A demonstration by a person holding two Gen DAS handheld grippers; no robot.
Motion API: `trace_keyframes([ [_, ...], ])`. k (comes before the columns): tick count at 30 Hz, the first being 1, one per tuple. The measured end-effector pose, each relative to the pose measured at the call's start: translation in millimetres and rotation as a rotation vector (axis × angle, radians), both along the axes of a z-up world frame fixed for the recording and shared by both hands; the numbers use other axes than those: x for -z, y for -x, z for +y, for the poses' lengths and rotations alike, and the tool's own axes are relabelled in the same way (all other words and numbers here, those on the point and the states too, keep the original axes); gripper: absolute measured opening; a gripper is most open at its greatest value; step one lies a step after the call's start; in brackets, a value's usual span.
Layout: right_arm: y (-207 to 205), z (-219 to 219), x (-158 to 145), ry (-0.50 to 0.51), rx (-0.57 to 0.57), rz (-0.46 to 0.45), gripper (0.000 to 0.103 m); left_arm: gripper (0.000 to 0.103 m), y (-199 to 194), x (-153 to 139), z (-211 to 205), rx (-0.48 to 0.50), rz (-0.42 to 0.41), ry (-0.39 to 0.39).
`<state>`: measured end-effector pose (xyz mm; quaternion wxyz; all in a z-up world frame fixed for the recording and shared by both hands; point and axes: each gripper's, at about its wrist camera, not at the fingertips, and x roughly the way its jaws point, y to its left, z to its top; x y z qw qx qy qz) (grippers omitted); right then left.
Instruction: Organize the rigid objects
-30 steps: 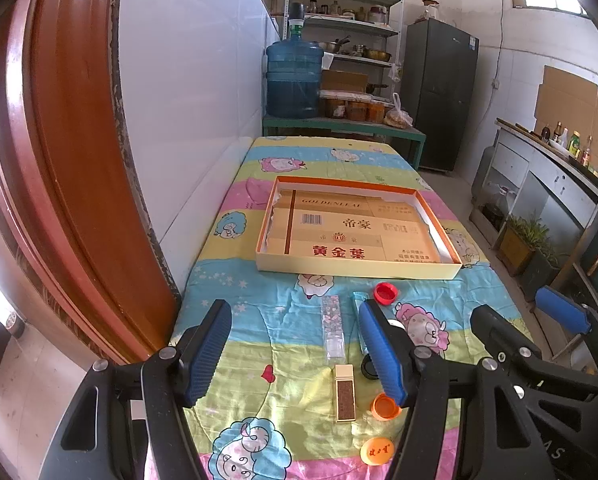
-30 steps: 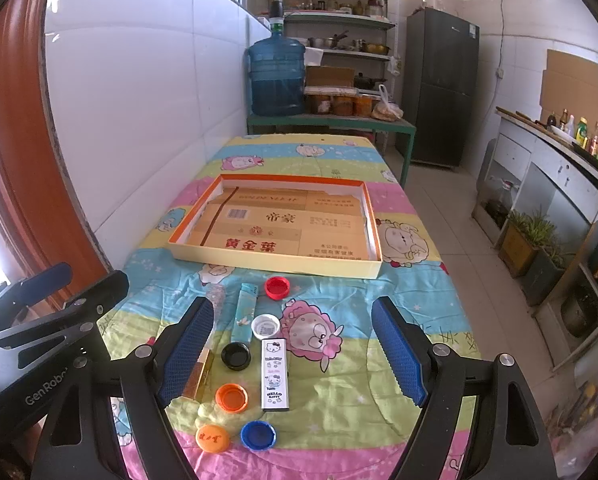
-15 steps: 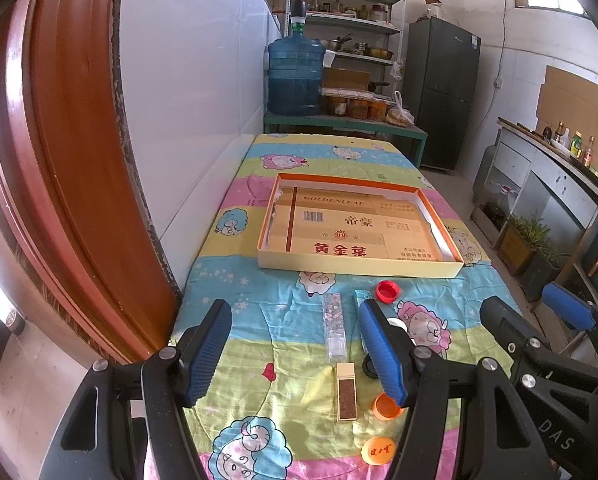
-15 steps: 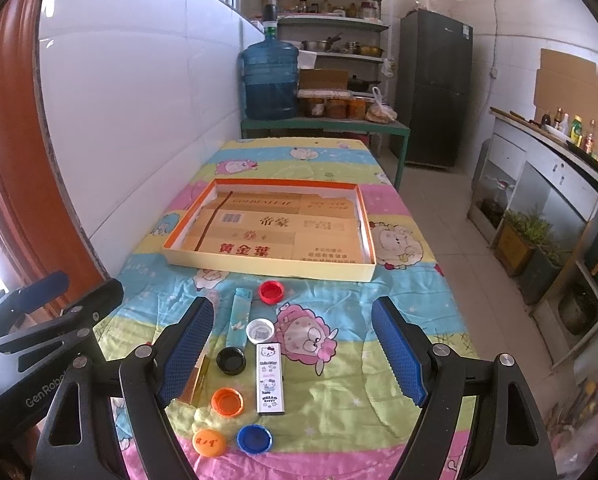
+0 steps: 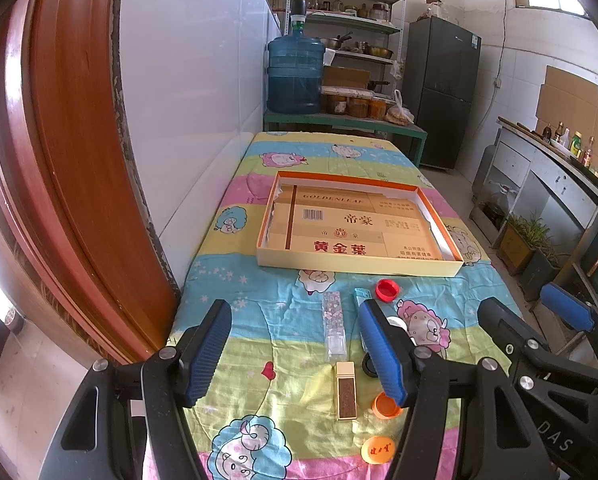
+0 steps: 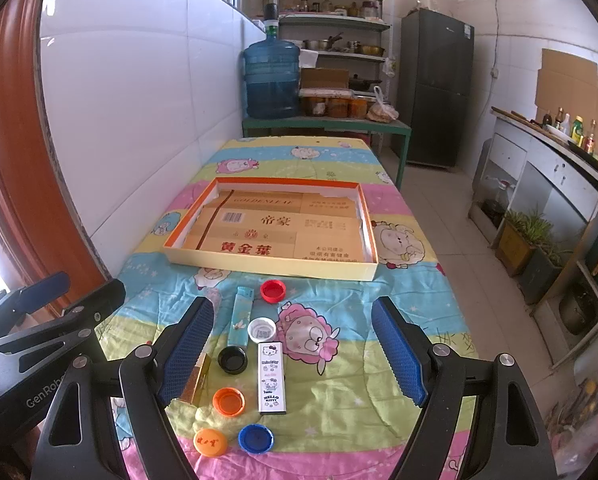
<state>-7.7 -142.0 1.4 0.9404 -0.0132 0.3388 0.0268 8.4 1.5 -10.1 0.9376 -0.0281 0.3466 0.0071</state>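
On a cartoon-print tablecloth [image 6: 399, 292], two grippers hover with jaws apart, holding nothing.

Nearer than the shallow cardboard tray [image 6: 267, 266] lie bottle caps and lighters: a red cap [image 6: 273, 291] closest to its front wall, a Hello Kitty lighter [image 6: 272, 378] further back. Left gripper [image 5: 295, 350] and right gripper [image 6: 291, 354] have barely shifted; bare cloth lies right of the lighter.

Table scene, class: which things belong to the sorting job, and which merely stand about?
Job: bottle caps, lighters, shallow box, left gripper and right gripper, jaws open.
Standing about: water jug, fridge, shelves, potted plants.
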Motion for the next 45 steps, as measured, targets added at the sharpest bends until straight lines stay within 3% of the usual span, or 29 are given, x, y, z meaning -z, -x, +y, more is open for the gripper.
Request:
trace_keyframes([
  [21,-6,-9,15,-0.015,0.016,0.038,0.082,0.066,-12,14,8,0.002,0.045,0.005],
  [36,-11,-12,72,0.018,-0.013,0.156,0.082,0.063,-26,79,-5,0.101,0.204,0.046],
  [40,-17,-11,88,0.013,-0.04,0.208,0.071,0.062,-28,93,-11,0.118,0.24,0.042],
  [45,-23,-10,100,0.008,-0.059,0.242,0.069,0.062,-29,101,-13,0.14,0.27,0.055],
])
